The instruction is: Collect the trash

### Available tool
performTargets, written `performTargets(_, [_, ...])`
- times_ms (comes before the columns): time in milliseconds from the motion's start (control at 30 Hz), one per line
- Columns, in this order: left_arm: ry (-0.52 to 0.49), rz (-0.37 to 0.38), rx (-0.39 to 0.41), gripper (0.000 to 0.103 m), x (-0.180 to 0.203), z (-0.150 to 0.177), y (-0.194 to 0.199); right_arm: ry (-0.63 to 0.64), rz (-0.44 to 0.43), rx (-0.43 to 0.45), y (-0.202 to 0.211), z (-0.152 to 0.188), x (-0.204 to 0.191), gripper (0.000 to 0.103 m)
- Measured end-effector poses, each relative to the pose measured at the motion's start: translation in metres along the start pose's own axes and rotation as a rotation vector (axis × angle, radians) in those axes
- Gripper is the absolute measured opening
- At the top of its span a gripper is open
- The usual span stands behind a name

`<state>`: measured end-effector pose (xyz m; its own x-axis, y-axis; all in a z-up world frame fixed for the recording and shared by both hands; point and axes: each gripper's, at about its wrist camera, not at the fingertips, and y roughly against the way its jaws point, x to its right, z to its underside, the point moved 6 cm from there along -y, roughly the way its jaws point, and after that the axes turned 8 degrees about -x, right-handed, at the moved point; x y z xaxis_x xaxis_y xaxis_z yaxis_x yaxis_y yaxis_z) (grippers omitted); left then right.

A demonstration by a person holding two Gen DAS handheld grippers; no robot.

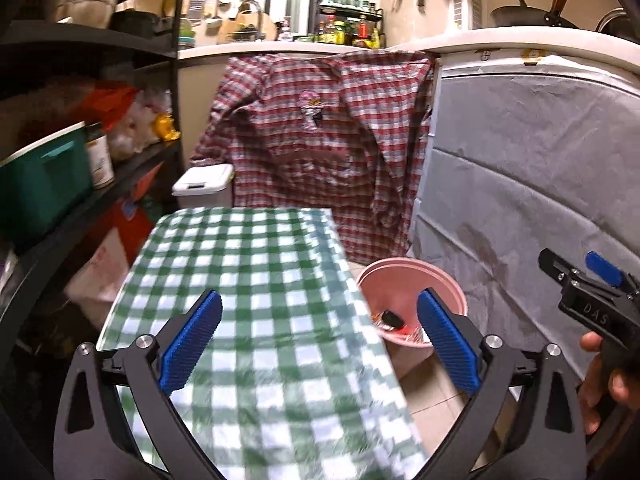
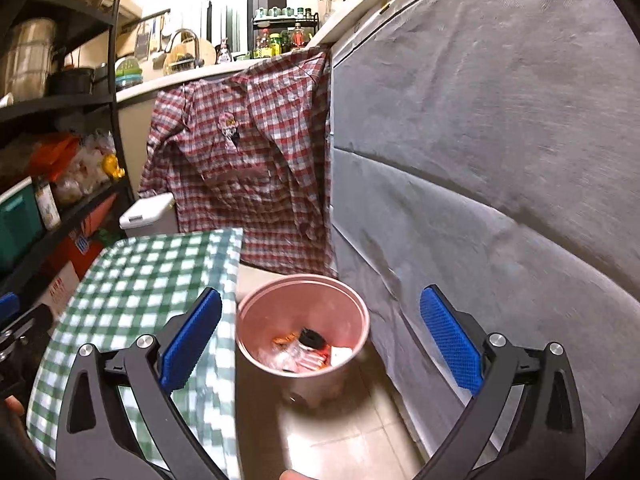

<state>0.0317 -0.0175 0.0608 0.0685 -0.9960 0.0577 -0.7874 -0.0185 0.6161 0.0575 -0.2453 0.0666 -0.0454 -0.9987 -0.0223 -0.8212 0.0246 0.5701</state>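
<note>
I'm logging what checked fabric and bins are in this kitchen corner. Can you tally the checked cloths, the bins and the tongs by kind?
Checked cloths: 2, the green tablecloth and the red shirt.
Bins: 2, the pink bin with trash in it and the white lidded bin.
Tongs: 2, left tongs and right tongs, both open and empty.
Total: 6

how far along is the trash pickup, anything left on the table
Done: wrappers and other trash lie in the pink bin on the floor beside the checked table. In hand: nothing; the left gripper and right gripper both stand open and empty. Left: the part of the tabletop in view shows no trash, so the job looks about finished, though the near end is blurred and partly hidden.
</note>
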Motion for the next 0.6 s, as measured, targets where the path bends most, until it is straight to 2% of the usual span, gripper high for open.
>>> performTargets(167, [0.013,-0.021,-0.051,0.095,-0.006,0.027,0.003,-0.011,0.0,-0.071,0.007,0.029,0.0,0.098])
performTargets(300, [0.003,-0.023,-0.054,0.095,-0.002,0.031,0.001,0.004,0.012,-0.133,0.002,0.042,-0.003,0.098])
performTargets(600, [0.012,-0.023,-0.062,0.095,0.0,0.034,-0.002,0.004,0.006,-0.122,0.003,0.043,-0.001,0.098])
